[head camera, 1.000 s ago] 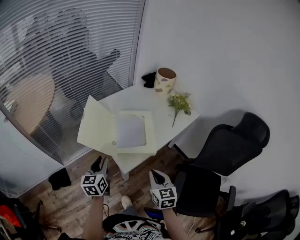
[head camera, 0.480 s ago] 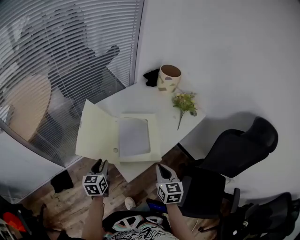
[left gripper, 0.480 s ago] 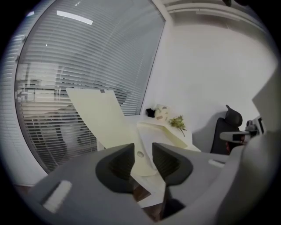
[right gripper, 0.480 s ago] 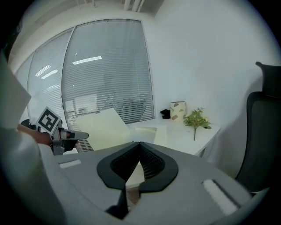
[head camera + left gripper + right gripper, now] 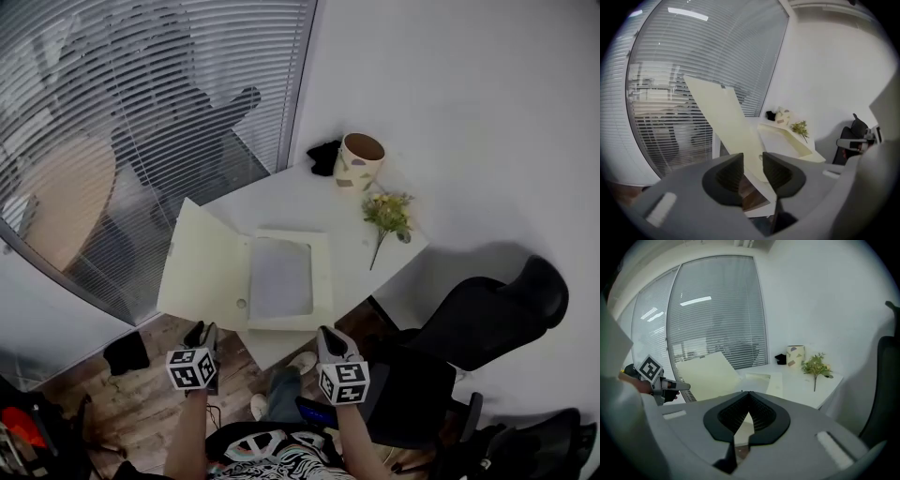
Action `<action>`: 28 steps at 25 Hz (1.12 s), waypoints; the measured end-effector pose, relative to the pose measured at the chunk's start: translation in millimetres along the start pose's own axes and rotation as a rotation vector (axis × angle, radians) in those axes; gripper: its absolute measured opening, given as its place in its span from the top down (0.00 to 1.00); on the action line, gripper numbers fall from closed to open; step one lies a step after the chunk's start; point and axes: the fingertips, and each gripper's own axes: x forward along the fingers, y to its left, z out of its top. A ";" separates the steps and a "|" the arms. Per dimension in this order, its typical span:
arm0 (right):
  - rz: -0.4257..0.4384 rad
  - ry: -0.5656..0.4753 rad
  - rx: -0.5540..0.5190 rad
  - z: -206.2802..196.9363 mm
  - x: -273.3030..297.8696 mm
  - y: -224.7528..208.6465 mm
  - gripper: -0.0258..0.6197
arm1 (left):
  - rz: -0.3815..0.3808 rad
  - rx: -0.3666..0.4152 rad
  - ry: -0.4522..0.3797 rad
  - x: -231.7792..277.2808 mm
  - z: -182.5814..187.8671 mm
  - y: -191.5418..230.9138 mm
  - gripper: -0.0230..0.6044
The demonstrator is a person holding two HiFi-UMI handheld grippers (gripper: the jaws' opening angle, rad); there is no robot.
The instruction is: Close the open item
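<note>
The white table (image 5: 352,220) fills mid-frame. At its near edge, centre of the head view, lies a shallow pale-yellow cardboard box (image 5: 322,277), its lid (image 5: 202,267) flung open leftward and tilted up. It looks light and bendy, so I'd push the lid's free left edge. At lower left, the left gripper (image 5: 200,334) has its jaws slightly apart and empty. The right gripper (image 5: 328,339) is pinched together on nothing.

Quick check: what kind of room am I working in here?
Probably a small office or meeting room: slatted blinds on a glass wall, a black office chair, and a small white table.
</note>
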 end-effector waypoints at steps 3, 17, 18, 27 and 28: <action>0.006 0.011 -0.002 -4.6 5.8 -4.3 0.96 | 0.027 -0.023 -0.001 -1.6 -3.7 6.4 0.68; 0.035 0.091 -0.006 -28.8 34.2 -26.1 0.96 | 0.090 -0.134 -0.079 4.0 9.7 26.0 0.68; 0.037 0.097 -0.004 -31.5 35.7 -27.5 0.96 | 0.094 -0.138 -0.089 4.6 11.4 26.0 0.68; 0.046 0.141 -0.034 -53.7 39.8 -42.0 0.96 | 0.136 -0.139 -0.141 10.1 25.6 27.9 0.70; 0.044 0.145 -0.030 -56.4 39.7 -44.4 0.96 | 0.139 -0.137 -0.143 10.7 25.7 28.2 0.71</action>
